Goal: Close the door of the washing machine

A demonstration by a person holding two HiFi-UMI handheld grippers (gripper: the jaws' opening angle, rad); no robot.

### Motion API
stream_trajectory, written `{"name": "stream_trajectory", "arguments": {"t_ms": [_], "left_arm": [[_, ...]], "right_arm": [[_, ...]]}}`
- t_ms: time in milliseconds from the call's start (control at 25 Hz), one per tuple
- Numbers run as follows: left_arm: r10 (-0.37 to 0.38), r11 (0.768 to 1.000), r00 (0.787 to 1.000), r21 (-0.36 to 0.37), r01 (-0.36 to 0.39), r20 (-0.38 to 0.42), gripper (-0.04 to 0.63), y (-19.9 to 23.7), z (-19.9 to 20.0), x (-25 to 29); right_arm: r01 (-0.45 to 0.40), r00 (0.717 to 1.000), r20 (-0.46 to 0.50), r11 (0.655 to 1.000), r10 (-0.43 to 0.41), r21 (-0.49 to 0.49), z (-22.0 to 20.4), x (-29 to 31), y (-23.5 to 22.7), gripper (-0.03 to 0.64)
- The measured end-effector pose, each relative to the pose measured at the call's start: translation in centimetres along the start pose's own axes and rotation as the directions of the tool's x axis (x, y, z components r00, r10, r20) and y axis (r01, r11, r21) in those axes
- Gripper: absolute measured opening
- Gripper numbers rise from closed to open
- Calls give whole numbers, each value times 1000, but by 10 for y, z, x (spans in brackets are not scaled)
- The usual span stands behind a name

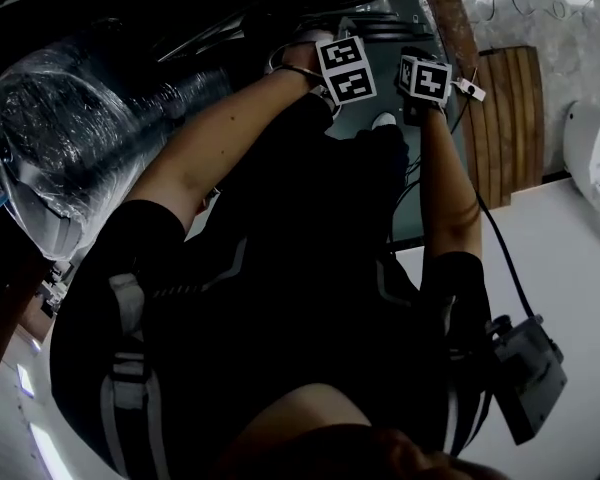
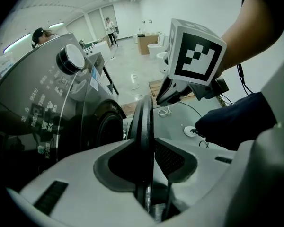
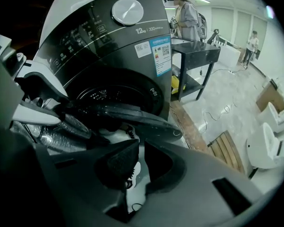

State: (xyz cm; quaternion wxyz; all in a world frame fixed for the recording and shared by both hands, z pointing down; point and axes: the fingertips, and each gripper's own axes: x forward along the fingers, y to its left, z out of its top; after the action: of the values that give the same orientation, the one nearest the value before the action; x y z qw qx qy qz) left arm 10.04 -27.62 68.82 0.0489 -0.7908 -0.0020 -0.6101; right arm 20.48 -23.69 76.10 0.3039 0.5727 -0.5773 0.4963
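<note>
The dark grey washing machine (image 3: pixel 109 41) stands with its round door (image 3: pixel 128 115) swung out, seen nearly edge-on in the right gripper view. In the left gripper view the door's black rim (image 2: pixel 144 122) runs between the pads of my left gripper (image 2: pixel 149 150), which press on it from both sides. My right gripper (image 3: pixel 141 160) hovers just beside the door, its jaws a narrow gap apart with nothing between them. From the head view only the marker cubes of the left gripper (image 1: pixel 345 68) and right gripper (image 1: pixel 425 76) show, side by side; their jaws are hidden.
A clear plastic duct (image 1: pixel 70 138) lies at the left. Wooden pallets (image 3: pixel 229 148) and white toilets (image 3: pixel 270 145) sit on the floor to the right. A black table (image 3: pixel 199 56) with a person beside it stands behind the machine. Loose cables cross the floor.
</note>
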Motion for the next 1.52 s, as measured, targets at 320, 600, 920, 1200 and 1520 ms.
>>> {"name": "stream_trajectory", "arguments": {"t_ms": [320, 600, 920, 1200, 1520], "left_arm": [[30, 996, 999, -88, -32, -32, 127, 24, -2, 3], [71, 981, 992, -174, -89, -108, 126, 43, -5, 5], [128, 939, 979, -299, -172, -161, 126, 66, -6, 3], [163, 907, 964, -353, -230, -209, 127, 76, -9, 2], [197, 880, 950, -383, -281, -242, 127, 80, -11, 0]], "right_arm": [[-20, 999, 33, 1000, 20, 4, 36, 11, -7, 37], [-76, 997, 21, 996, 78, -52, 64, 26, -13, 26], [-124, 991, 37, 980, 131, -154, 101, 41, -15, 14], [-175, 982, 22, 953, 186, -249, 119, 52, -11, 9], [-194, 977, 26, 940, 209, -282, 125, 55, -10, 6]]}}
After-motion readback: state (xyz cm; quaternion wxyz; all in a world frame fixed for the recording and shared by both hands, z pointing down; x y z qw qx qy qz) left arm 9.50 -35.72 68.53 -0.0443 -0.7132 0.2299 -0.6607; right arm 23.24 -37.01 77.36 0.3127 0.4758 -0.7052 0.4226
